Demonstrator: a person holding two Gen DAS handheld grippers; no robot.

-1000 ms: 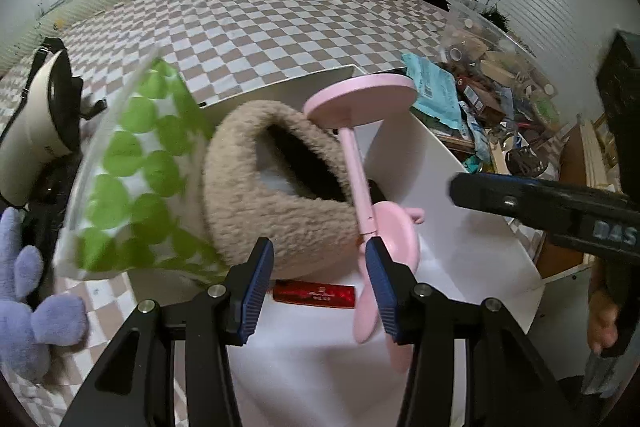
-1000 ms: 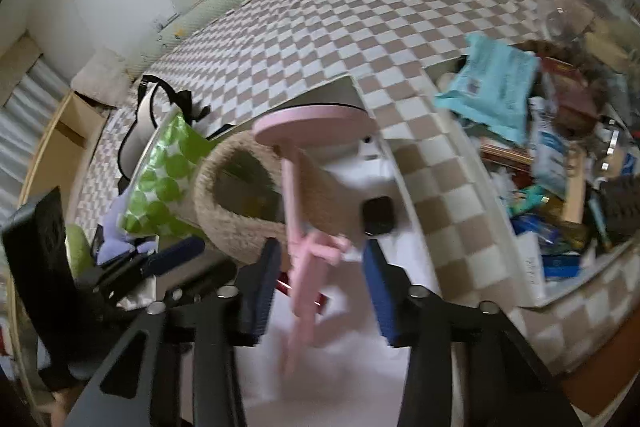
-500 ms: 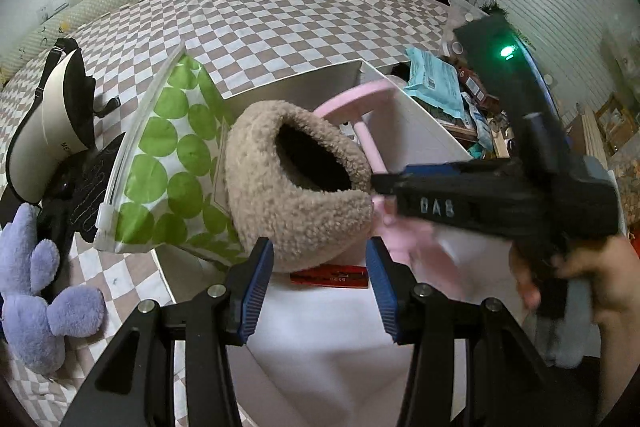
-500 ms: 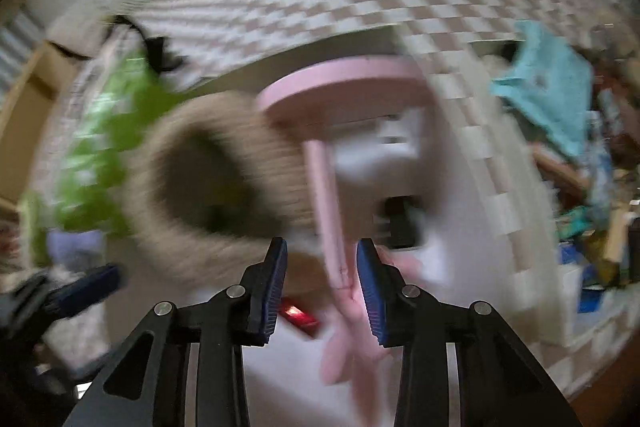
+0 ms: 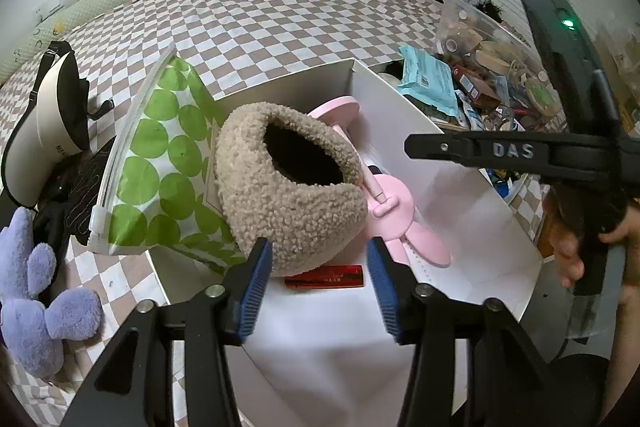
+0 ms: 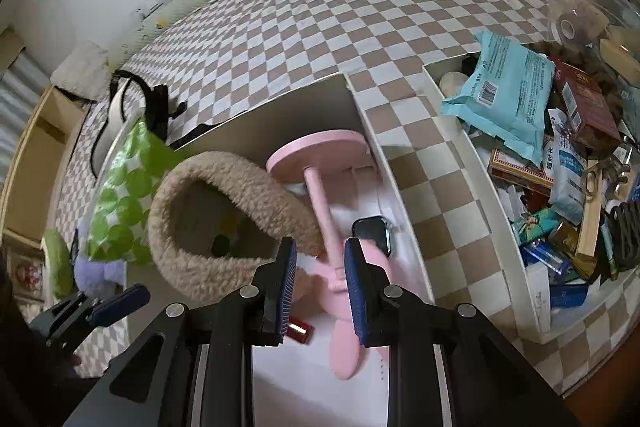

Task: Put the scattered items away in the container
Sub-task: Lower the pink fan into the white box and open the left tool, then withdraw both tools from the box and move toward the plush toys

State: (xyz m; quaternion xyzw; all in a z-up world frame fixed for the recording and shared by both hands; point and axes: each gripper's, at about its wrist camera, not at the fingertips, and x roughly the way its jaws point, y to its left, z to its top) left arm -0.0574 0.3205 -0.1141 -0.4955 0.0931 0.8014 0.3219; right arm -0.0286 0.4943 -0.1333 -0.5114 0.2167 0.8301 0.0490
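A white box [image 5: 472, 211] [image 6: 404, 195] on the checkered bed holds a tan fleece bag [image 5: 288, 187] [image 6: 216, 219], a pink bunny-eared stand [image 5: 392, 211] [image 6: 320, 187], a red case [image 5: 326, 275] [image 6: 298, 333], a smartwatch [image 6: 372, 229] and a green-dotted pouch [image 5: 160, 163] [image 6: 120, 195] leaning on its left wall. My left gripper [image 5: 318, 287] is open and empty just short of the fleece bag. My right gripper [image 6: 320, 287] hovers over the pink stand's stem, jaws partly open either side of it, not touching.
A purple plush [image 5: 36, 291] and a cream-and-black helmet [image 5: 52, 123] lie left of the box. A tray of packets and boxes [image 6: 560, 163], with a teal packet [image 5: 430, 85] on top, sits to the right. The right gripper's body [image 5: 520, 151] crosses the left view.
My right gripper swung in over the box and narrowed its jaws around the pink stand's stem. The stand now lies lower beside the fleece bag. My left gripper stayed open.
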